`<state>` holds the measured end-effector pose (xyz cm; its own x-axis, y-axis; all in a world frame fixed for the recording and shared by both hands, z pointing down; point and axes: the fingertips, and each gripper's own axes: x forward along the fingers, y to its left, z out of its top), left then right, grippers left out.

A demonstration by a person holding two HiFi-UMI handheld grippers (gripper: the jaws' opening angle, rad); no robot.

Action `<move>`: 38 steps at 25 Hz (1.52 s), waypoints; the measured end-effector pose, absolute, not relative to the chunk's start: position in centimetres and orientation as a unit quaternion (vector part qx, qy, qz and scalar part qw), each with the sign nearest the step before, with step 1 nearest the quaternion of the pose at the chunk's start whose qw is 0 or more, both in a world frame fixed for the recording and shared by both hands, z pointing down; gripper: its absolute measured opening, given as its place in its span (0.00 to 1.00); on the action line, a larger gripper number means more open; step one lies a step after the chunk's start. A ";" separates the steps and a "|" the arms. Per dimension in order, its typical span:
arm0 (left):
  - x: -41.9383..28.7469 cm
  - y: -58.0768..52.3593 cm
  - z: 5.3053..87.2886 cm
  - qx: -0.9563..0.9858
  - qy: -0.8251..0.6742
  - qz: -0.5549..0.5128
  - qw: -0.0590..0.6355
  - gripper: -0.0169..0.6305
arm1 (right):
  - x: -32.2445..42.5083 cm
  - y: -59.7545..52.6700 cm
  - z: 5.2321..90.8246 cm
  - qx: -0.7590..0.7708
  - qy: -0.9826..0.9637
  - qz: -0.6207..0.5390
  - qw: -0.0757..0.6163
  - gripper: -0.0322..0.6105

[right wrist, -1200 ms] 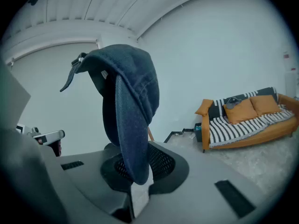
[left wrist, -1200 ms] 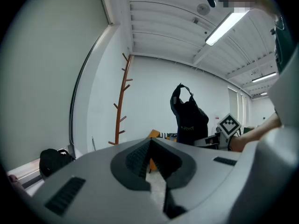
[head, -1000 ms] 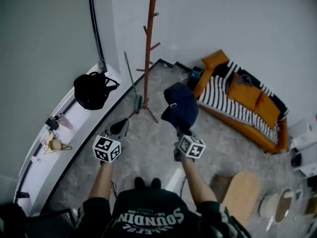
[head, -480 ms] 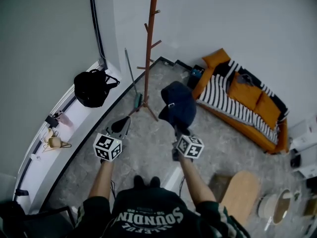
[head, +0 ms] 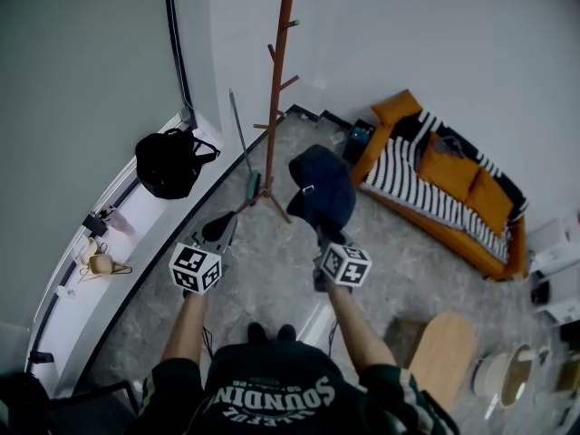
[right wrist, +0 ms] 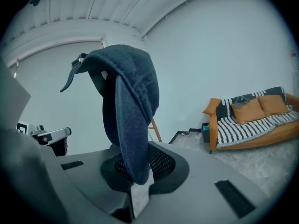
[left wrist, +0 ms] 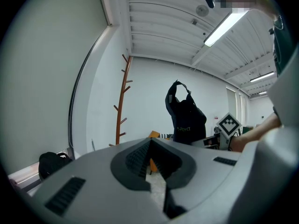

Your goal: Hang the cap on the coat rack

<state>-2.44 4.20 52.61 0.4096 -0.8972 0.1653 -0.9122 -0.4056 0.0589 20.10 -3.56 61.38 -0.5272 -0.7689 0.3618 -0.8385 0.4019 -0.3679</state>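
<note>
The floor is grey, speckled stone, running into a corner between pale walls. The coat rack stands on it near that corner on splayed feet, and a long-handled tool stands tilted just beside the rack's base. Along the right wall sits an orange sofa with a striped cover and orange cushions; a small dark box rests at its near end. A round wooden top stands at lower right. Along the left wall runs a white ledge – on it a black bag and, well apart, some small cups.
</note>
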 end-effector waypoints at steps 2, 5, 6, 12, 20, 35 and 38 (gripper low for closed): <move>-3.1 3.9 52.5 0.839 -0.537 0.056 0.065 0.02 | 19.6 -4.0 61.2 0.482 -0.835 0.258 0.062 0.08; -3.9 3.5 52.5 0.844 -0.530 0.059 0.061 0.02 | 18.8 -4.4 60.6 0.486 -0.835 0.254 0.054 0.08; -4.0 3.4 52.5 0.845 -0.528 0.058 0.061 0.02 | 18.7 -4.4 60.4 0.488 -0.834 0.253 0.054 0.08; -4.0 2.8 53.4 0.853 -0.515 0.055 0.068 0.02 | 18.1 -4.5 60.2 0.495 -0.829 0.254 0.050 0.08; -4.0 1.1 54.1 0.859 -0.505 0.059 0.070 0.02 | 17.9 -5.5 61.0 0.498 -0.826 0.259 0.048 0.08; -8.2 -10.6 52.6 0.862 -0.499 0.066 0.055 0.03 | 13.7 -16.9 60.9 0.501 -0.825 0.259 0.034 0.08; -9.2 -13.8 51.9 0.862 -0.500 0.067 0.054 0.02 | 12.7 -20.3 59.9 0.502 -0.826 0.254 0.032 0.08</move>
